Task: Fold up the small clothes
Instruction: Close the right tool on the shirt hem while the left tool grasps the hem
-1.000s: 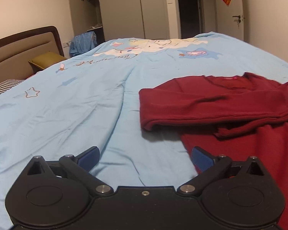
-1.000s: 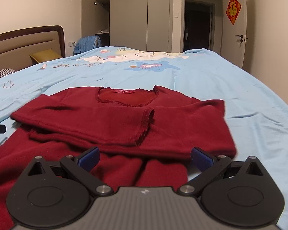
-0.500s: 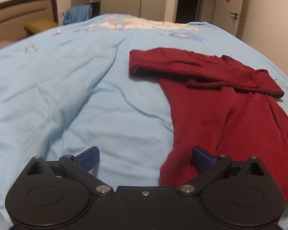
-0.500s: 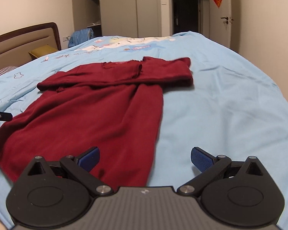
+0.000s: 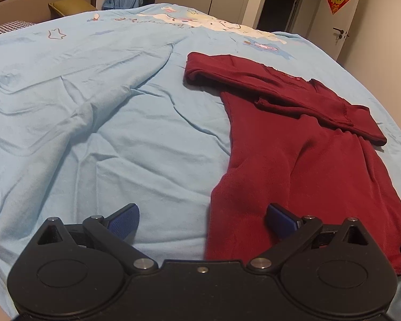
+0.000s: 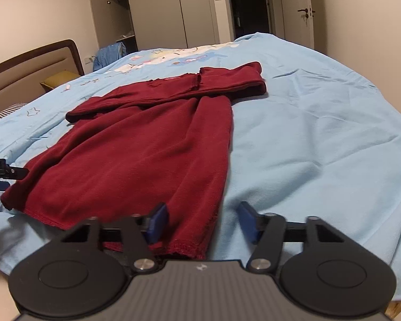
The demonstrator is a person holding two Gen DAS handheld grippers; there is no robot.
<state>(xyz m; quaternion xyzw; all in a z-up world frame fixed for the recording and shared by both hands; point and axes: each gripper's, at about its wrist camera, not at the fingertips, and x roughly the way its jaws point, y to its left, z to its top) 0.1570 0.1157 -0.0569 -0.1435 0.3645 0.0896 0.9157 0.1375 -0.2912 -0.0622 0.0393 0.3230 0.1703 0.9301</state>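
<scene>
1. The red sweater [image 6: 136, 160] lay flat on the bed [image 6: 320, 139], sleeves folded across.
2. Your right gripper [image 6: 201, 223] was closing around its hem corner, seemingly not yet pinching.
3. Your left gripper [image 5: 201, 220] stayed spread, its fingers released, straddling the opposite edge.

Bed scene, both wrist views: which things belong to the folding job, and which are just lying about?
Belongs to the job:
- dark red garment, sleeves folded across the chest
- left hand-held gripper, open at the hem corner
- right hand-held gripper, jaws closing astride the other hem corner
- blue bedspread, the work surface

Just lying about:
- olive cushion
- blue cloth by the wardrobe
</scene>
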